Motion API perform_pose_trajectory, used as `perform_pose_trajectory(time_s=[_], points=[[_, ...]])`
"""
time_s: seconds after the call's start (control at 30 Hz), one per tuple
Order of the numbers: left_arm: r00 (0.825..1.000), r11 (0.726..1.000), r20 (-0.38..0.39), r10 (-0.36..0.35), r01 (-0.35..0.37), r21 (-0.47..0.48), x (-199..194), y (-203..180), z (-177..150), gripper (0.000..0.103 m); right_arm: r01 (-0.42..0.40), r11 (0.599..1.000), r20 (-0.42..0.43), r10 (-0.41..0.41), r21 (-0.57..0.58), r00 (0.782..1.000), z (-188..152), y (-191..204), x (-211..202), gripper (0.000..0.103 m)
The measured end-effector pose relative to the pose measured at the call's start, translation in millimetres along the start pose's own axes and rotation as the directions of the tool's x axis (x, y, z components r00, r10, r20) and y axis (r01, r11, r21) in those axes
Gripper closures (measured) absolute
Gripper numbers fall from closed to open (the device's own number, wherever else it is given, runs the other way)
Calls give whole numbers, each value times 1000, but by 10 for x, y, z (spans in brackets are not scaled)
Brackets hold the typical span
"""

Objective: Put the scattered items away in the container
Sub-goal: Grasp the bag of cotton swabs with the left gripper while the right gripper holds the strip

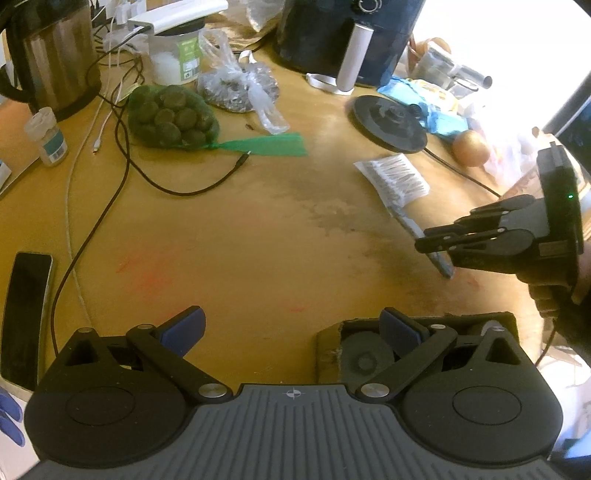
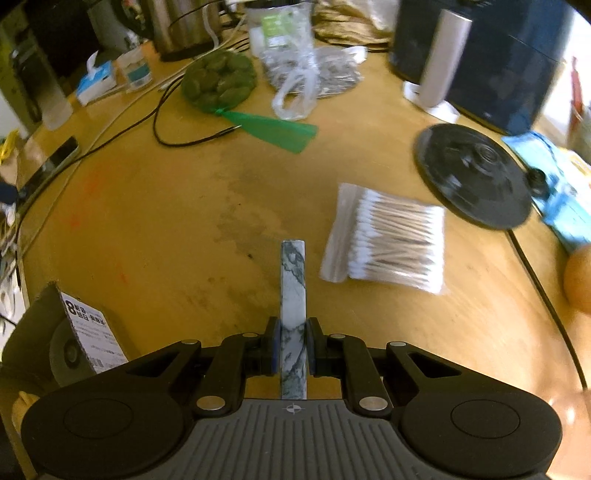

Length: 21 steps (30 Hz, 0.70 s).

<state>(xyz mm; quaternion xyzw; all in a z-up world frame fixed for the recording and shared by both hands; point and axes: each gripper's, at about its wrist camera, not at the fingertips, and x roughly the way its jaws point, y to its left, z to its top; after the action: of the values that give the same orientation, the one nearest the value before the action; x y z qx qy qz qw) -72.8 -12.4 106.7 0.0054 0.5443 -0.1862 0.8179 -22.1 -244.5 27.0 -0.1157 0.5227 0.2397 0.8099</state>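
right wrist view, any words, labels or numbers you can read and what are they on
"8": large digit on the white label of the cardboard box, followed by Chinese characters too blurred to read.
Smaller print lower on that label: too small to read.
Green label on the clear plastic tub: blurred, unreadable.
Teal label on the small jar: unreadable.
Marbled bar held in the right gripper: no text.

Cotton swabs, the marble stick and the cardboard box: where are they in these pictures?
Cotton swabs (image 2: 391, 243): right wrist view, middle of the clear bag.
Marble stick (image 2: 293, 280): right wrist view, the free length ahead of the fingers.
Cardboard box (image 1: 327, 350): left wrist view, its left wall.
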Motion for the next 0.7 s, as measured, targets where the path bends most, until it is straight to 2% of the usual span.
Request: perform_pose_trajectory(time_s=[0.33,0.7], points=[[1000,999,-3,-3,3,35,28,-145,27,0,45,984,38,-53,174,998,-240,-211,-354,86],[1000,993,-3,-19,19,114,74,-385,104,0,91,938,57,-117,333,992,-582,-433,-658,86]])
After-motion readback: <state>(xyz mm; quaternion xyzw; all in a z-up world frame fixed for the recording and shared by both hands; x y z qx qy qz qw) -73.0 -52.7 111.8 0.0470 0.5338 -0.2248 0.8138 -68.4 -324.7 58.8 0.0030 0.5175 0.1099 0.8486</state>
